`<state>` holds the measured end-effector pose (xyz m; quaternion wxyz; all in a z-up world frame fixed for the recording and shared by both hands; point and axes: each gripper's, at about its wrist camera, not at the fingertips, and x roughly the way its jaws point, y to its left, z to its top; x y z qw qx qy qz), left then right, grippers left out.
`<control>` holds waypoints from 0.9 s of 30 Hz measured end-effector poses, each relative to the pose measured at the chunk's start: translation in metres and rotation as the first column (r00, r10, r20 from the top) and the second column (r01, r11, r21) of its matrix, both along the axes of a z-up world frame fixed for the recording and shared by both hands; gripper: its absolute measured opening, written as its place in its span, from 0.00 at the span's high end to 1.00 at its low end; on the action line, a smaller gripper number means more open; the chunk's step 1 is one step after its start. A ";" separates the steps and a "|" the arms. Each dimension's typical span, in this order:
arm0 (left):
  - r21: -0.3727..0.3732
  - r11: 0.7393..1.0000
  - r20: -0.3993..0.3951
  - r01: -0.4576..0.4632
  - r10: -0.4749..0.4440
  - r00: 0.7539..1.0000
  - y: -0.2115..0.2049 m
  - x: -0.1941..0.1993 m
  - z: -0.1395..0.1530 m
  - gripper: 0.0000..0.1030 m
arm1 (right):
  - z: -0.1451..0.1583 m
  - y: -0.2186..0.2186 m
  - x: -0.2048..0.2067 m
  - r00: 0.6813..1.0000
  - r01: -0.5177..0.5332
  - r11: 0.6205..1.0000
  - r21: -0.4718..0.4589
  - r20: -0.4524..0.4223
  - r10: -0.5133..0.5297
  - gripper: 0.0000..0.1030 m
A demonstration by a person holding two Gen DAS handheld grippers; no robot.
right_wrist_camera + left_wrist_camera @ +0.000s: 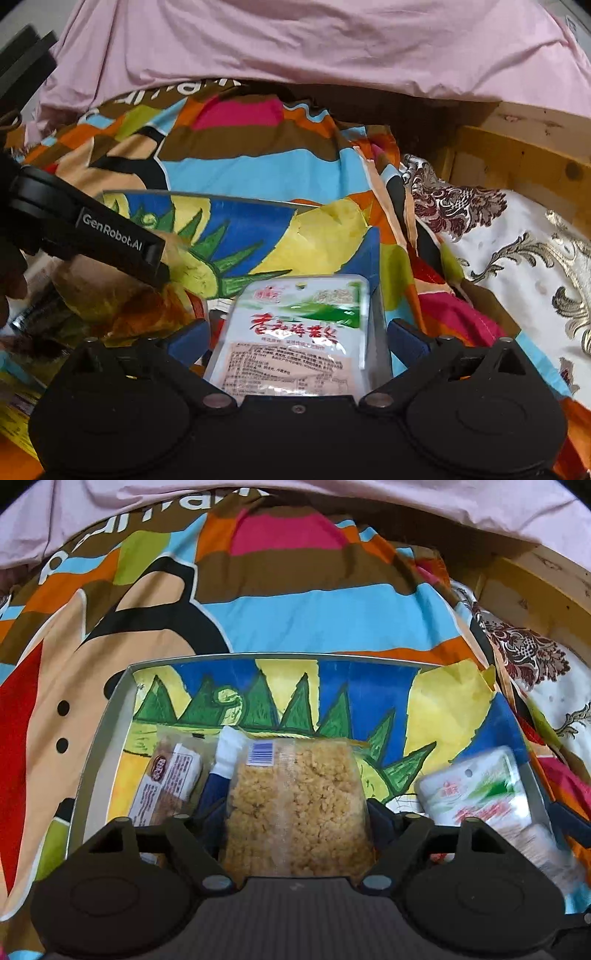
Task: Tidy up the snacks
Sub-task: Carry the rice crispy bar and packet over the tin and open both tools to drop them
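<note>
A shallow box lined with a bright dinosaur drawing lies on a colourful bedspread; it also shows in the right wrist view. My left gripper is shut on a clear bag of golden crispy rice snack, held over the box. A brown-and-white snack bar lies at the box's left. My right gripper is shut on a white-and-green snack packet with red lettering, at the box's right edge; the packet also shows in the left wrist view.
The left gripper's black body crosses the right wrist view at left. More snack packs lie at the lower left. A pink sheet, a patterned white cloth and a wooden frame surround the bedspread.
</note>
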<state>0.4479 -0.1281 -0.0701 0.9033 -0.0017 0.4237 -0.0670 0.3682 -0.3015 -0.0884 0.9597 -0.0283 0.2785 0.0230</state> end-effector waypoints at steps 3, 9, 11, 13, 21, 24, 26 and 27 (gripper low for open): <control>-0.045 0.999 0.013 -0.019 0.019 1.000 0.006 -0.005 0.008 0.11 | 0.007 -0.001 -0.006 1.000 0.004 1.000 0.016 0.012 -0.004 0.01; -0.102 0.994 0.085 -0.044 0.053 0.995 0.020 -0.023 0.034 0.04 | 0.030 -0.006 -0.024 0.997 0.024 0.999 0.036 0.068 -0.026 0.01; -0.113 0.992 0.112 -0.052 0.064 0.992 0.024 -0.031 0.044 0.03 | 0.040 -0.009 -0.033 0.995 0.032 0.998 0.049 0.094 -0.036 0.01; -0.123 0.991 0.138 -0.056 0.073 0.988 0.029 -0.039 0.054 0.02 | 0.052 -0.013 -0.042 0.992 0.038 0.997 0.060 0.121 -0.045 0.01; -0.161 0.985 0.258 -0.055 0.096 0.961 0.045 -0.087 0.092 0.01 | 0.098 -0.021 -0.092 0.967 0.052 0.997 0.057 0.245 -0.064 0.01; -0.161 0.985 0.314 -0.069 0.118 0.942 0.051 -0.112 0.103 0.01 | 0.110 -0.020 -0.111 0.956 0.051 0.998 0.032 0.287 -0.058 0.01; -0.156 0.984 0.342 -0.085 0.135 0.930 0.055 -0.128 0.110 0.01 | 0.119 -0.018 -0.125 0.948 0.054 0.998 0.023 0.313 -0.058 0.01; -0.155 0.984 0.355 -0.090 0.140 0.924 0.058 -0.136 0.114 0.01 | 0.122 -0.018 -0.131 0.944 0.050 0.998 0.027 0.324 -0.056 0.01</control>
